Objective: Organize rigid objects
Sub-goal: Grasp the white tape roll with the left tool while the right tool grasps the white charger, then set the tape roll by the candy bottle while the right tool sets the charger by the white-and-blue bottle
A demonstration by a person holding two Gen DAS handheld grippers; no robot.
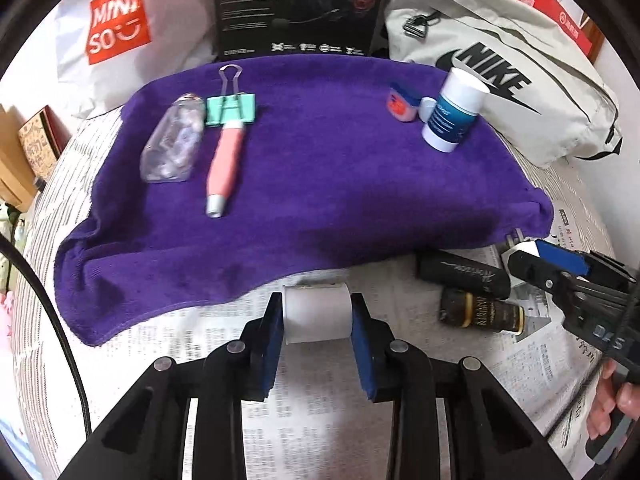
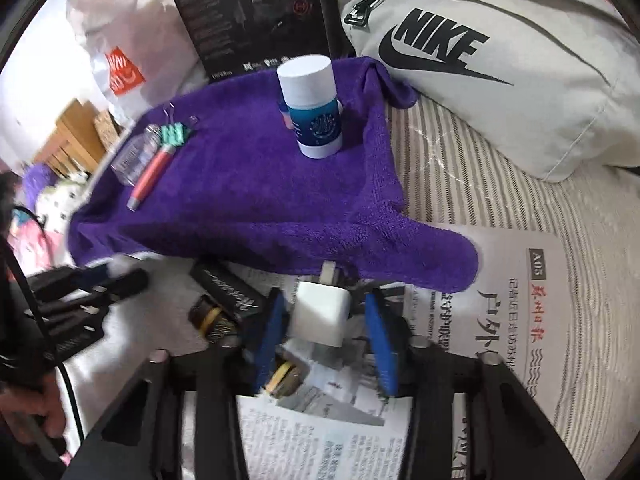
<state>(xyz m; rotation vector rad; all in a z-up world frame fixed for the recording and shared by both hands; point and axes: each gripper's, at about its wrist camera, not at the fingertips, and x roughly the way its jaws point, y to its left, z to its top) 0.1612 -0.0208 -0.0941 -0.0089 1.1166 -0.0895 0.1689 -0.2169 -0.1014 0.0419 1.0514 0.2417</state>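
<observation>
My left gripper [image 1: 318,314] is shut on a white roll [image 1: 318,312], held just above the newspaper at the near edge of the purple towel [image 1: 320,184]. On the towel lie a clear bottle [image 1: 172,140], a pink pen [image 1: 226,160] and a mint binder clip [image 1: 231,109] at the left. A blue-and-white canister [image 1: 454,110] and a small pink-and-blue jar [image 1: 402,104] stand at the right. My right gripper [image 2: 324,336] straddles a white charger plug [image 2: 322,312], with a gap showing beside the right pad [image 2: 380,344].
A black tube [image 1: 460,272] and a black-and-gold bottle [image 1: 480,312] lie on the newspaper [image 1: 240,360] near the right gripper. Behind the towel stand a black box [image 1: 296,4], a grey Nike bag [image 1: 500,68] and a white shopping bag [image 1: 116,28].
</observation>
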